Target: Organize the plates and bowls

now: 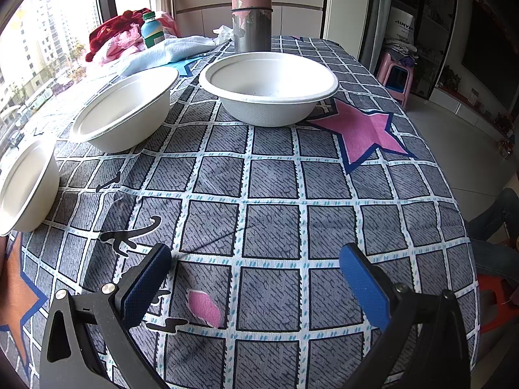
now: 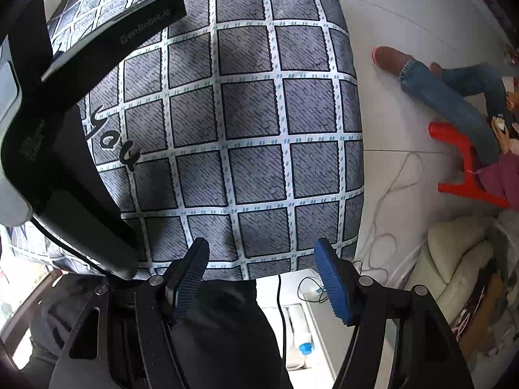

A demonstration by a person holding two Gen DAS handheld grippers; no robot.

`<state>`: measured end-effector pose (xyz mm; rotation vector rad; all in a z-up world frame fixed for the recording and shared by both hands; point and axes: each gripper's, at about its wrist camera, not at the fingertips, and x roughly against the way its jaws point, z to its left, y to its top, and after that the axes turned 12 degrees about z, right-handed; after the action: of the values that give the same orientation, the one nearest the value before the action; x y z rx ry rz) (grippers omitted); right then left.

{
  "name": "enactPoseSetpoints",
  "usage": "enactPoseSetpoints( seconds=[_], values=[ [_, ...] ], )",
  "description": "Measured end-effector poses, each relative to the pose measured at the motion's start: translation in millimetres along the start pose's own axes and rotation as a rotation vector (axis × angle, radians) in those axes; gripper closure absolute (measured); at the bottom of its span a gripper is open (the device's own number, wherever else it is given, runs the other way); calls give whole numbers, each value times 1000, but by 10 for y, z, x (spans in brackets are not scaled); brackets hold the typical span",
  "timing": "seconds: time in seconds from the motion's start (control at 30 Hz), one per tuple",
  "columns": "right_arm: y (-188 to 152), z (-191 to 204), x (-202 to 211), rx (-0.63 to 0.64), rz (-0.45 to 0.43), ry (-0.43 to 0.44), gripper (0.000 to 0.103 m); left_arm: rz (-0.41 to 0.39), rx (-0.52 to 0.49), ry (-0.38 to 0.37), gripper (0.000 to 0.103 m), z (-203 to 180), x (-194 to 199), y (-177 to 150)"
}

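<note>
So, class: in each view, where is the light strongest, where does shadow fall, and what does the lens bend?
Left wrist view: daylight from the window washes out the nearest bowl; the tablecloth grid lines curve. Right wrist view: a dark shadow covers the cloth's left side beside the other gripper's black body; grid bulges.

From your left tool (image 1: 256,256), the table (image 1: 272,233) stretches ahead with three bowls set in a row that runs from far centre to near left. The farthest bowl (image 1: 269,89) sits straight ahead, just before a tall cylinder (image 1: 252,9) at the table's far edge. The middle bowl (image 1: 125,108) lies to its left and nearer you, apart from it. The nearest bowl (image 1: 26,188) is at the left edge of your view. Behind the middle bowl lie a bottle (image 1: 151,29) and heaped cloths (image 1: 168,52). Your right tool (image 2: 261,256) hangs over the table's near edge, with floor (image 2: 405,32) to its right and a stool (image 2: 467,168) on that floor.
</note>
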<state>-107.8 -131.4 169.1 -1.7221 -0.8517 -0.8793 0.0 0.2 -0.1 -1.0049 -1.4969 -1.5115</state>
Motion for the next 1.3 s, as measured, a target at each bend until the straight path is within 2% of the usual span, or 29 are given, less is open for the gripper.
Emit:
enactPoseSetpoints(
  seconds=[0.5,0.8,1.03,1.3],
  values=[
    [-83,26,204,-148,-19,36,35,0,0,0,0,0,0,0],
    [-164,209,279,-166,-16,4,35,0,0,0,0,0,0,0],
    [-184,141,260,-203,-11,-3,35,0,0,0,0,0,0,0],
    [-136,242,359,-161,-12,-50,35,0,0,0,0,0,0,0]
  ],
)
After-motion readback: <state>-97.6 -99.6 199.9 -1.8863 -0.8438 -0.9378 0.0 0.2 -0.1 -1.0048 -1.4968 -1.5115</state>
